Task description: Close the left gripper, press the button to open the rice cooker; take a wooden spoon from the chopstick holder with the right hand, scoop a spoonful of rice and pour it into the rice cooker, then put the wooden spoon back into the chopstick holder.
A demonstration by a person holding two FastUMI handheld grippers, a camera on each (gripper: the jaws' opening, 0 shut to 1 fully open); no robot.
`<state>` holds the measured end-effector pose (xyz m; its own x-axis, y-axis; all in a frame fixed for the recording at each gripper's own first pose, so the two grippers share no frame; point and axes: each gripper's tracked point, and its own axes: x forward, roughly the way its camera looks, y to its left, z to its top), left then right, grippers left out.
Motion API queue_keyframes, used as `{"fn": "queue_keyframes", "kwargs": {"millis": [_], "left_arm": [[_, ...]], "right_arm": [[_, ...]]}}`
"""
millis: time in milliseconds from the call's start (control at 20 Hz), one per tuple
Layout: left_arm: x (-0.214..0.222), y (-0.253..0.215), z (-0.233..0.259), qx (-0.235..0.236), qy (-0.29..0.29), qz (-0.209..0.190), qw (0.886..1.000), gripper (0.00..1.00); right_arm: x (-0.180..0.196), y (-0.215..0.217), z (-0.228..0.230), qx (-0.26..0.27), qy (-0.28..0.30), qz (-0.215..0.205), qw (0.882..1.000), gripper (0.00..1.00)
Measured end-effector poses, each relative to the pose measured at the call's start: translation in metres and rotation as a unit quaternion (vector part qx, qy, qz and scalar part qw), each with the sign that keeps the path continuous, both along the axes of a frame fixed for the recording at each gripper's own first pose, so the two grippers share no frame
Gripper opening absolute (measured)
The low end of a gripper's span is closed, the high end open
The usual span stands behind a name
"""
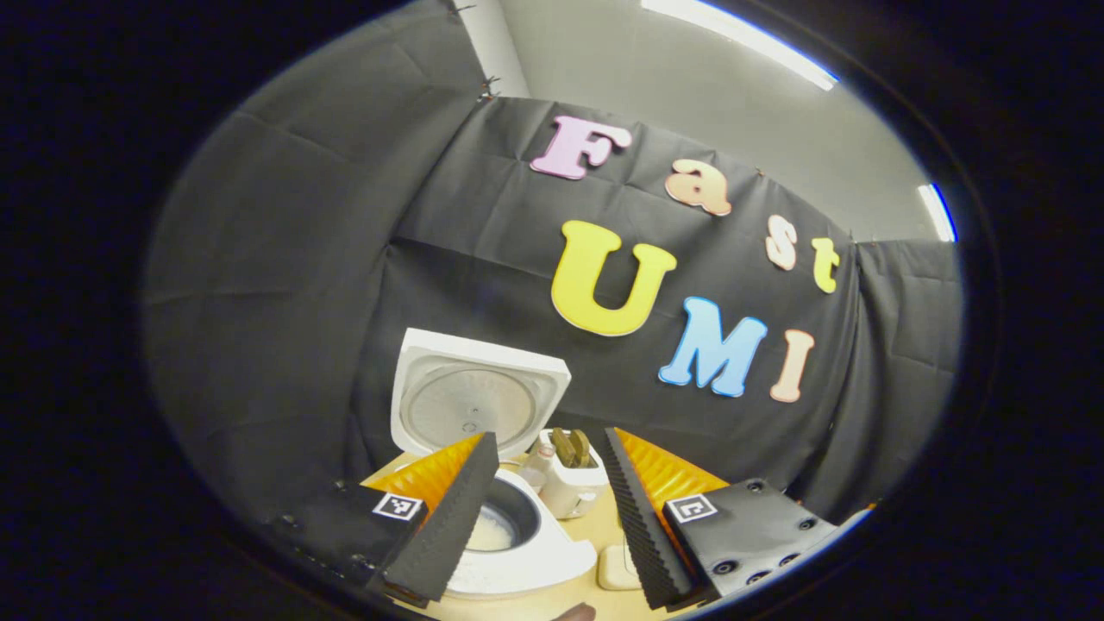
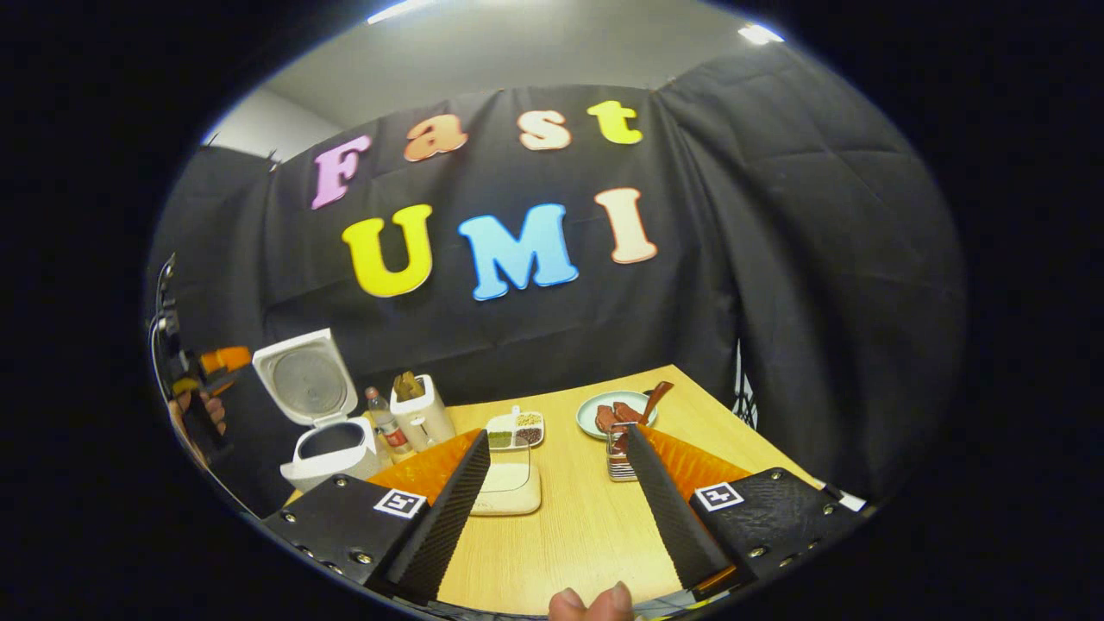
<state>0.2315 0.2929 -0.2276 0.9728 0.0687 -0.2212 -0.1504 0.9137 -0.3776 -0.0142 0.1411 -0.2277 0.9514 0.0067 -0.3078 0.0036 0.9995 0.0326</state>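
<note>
With the rice cooker lid already up, the empty, wide-open right claw sits well back from the chopstick holder, whose upright spoon handles lie ahead and left

Open tabletop ahead; raised rice cooker lid, bottle and chopstick holder crowding the left.

1. rice cooker: glossy white plastic shell, lid liner dull metal.
2. table: pale wood grain, smooth matt.
3. chopstick holder: white smooth plastic, wooden handles inside.
4. booth wall: matt black cloth, creased.
5. plate: glossy, looks ceramic.
6. gripper pads: ridged, matt.
</note>
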Motion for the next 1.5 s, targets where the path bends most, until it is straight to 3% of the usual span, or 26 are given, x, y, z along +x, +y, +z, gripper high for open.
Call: {"fn": "queue_keyframes", "kwargs": {"millis": [250,350,500,550,600,700,850,900,950,1000,1050,1150,1250,1300,1350,1400,1450,1500], "left_arm": [[0.068,0.037,-0.006,-0.103,-0.016,0.026,0.994,0.87],[0.101,0.054,0.0,-0.112,-0.029,0.038,0.993,0.88],[0.154,0.084,0.006,-0.074,-0.04,0.063,0.994,0.87],[0.165,0.092,0.007,-0.071,-0.034,0.07,0.994,0.87],[0.179,0.099,0.003,-0.067,-0.024,0.079,0.994,0.87],[0.206,0.111,-0.004,-0.044,-0.004,0.092,0.995,0.91],[0.233,0.116,-0.02,0.025,0.052,0.093,0.994,0.84],[0.241,0.117,-0.029,0.057,0.083,0.089,0.991,0.8],[0.244,0.121,-0.04,0.103,0.121,0.09,0.983,0.94],[0.245,0.124,-0.051,0.153,0.168,0.086,0.97,0.86],[0.245,0.126,-0.044,0.183,0.163,0.083,0.966,0.84],[0.242,0.121,-0.048,0.151,0.167,0.083,0.971,0.77],[0.239,0.124,-0.045,0.147,0.172,0.09,0.97,0.79],[0.239,0.122,-0.047,0.147,0.174,0.089,0.969,0.75],[0.24,0.122,-0.051,0.147,0.177,0.085,0.969,0.84],[0.239,0.121,-0.05,0.142,0.175,0.079,0.971,0.8],[0.241,0.12,-0.049,0.139,0.173,0.073,0.972,0.82],[0.241,0.119,-0.048,0.134,0.169,0.067,0.974,0.75]], "right_arm": [[0.0,0.063,0.013,-0.052,-0.003,0.055,0.997,0.98],[-0.002,0.082,0.011,-0.059,0.005,0.072,0.996,0.97],[-0.007,0.1,-0.001,-0.058,0.027,0.087,0.994,0.97],[-0.007,0.102,-0.006,-0.059,0.034,0.088,0.994,0.92],[-0.008,0.104,-0.008,-0.061,0.038,0.09,0.993,0.97],[-0.006,0.106,-0.014,-0.067,0.046,0.09,0.993,0.97],[-0.002,0.11,-0.02,-0.059,0.06,0.091,0.992,0.97],[-0.001,0.112,-0.022,-0.056,0.066,0.092,0.992,0.97],[0.001,0.115,-0.026,-0.052,0.07,0.095,0.992,0.97],[0.002,0.12,-0.029,-0.048,0.074,0.098,0.991,0.97],[0.002,0.124,-0.033,-0.044,0.079,0.102,0.991,0.97],[0.001,0.13,-0.039,-0.038,0.087,0.11,0.989,0.97],[-0.002,0.132,-0.044,-0.037,0.097,0.117,0.988,0.98],[-0.003,0.131,-0.045,-0.035,0.098,0.118,0.988,0.97],[-0.003,0.131,-0.043,-0.031,0.096,0.117,0.988,0.97],[-0.003,0.128,-0.042,-0.027,0.094,0.115,0.988,0.97],[-0.004,0.126,-0.042,-0.024,0.093,0.112,0.989,0.97],[-0.006,0.123,-0.042,-0.02,0.093,0.109,0.989,0.97]]}}
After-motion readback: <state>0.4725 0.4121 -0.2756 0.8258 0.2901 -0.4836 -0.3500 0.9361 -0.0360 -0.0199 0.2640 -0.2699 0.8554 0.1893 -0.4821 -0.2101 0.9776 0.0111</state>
